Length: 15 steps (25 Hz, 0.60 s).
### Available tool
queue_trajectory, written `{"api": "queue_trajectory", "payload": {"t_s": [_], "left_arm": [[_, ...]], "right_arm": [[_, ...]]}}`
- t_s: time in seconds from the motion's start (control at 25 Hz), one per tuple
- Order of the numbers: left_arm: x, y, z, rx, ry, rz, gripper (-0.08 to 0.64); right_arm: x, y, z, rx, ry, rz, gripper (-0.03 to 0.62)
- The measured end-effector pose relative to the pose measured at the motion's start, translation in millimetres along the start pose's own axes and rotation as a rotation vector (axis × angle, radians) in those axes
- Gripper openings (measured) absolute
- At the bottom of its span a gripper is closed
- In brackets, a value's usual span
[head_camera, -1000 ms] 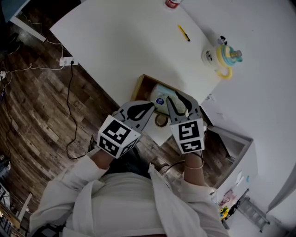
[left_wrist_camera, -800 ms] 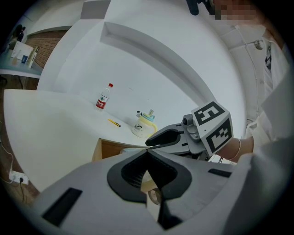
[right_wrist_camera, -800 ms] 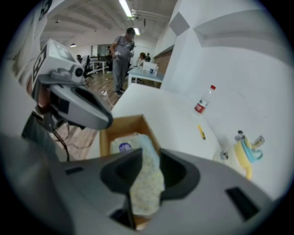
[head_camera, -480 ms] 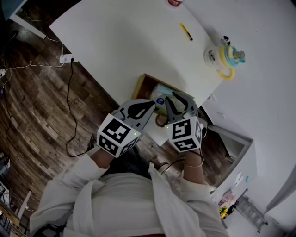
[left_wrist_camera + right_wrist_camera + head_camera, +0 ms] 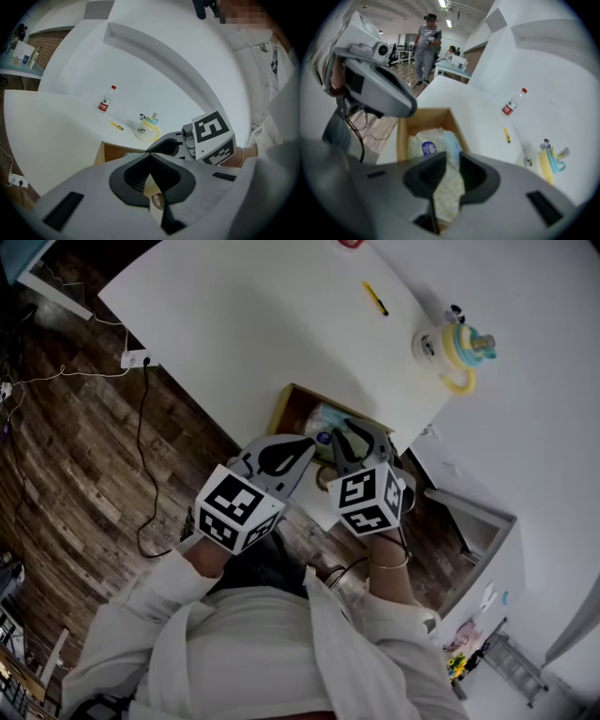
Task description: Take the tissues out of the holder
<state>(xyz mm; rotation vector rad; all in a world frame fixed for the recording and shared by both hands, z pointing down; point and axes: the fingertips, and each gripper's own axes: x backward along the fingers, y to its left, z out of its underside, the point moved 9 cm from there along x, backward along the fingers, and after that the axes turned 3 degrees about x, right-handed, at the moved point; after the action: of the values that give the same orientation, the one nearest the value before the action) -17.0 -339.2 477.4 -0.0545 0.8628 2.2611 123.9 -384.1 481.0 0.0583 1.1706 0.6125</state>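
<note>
Item: soft tissue pack, pale print with a blue round label, lying in an open wooden holder at the near edge of the white table. Right gripper: poised over the holder, jaws a little apart, the pack's near end showing in the gap; judged unclenched, not yet biting. Left gripper: just left of the right one, short of the holder, jaws closed tip to tip on nothing. Far right: yellow-handled cup. Step in hand: the approach to grasp. Next move, by estimate: lower, clamp the pack's near end, lift clear of the walls.
</note>
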Motion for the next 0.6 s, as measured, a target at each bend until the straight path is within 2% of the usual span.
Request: {"api": "queue_trajectory", "payload": {"t_s": [0.2,0.6], "left_arm": [[2.8,0.6,-4.4,-0.005,-0.011,-0.007,0.016],[3.3,-7.1,-5.9,-0.022,-0.004,0.004,0.015]], "right_arm": [[-2.6,-0.6,0.3,0.003,0.011,0.011,0.026],[12.0,-3.7,0.0,-0.059,-0.041,0.031,0.009]]}}
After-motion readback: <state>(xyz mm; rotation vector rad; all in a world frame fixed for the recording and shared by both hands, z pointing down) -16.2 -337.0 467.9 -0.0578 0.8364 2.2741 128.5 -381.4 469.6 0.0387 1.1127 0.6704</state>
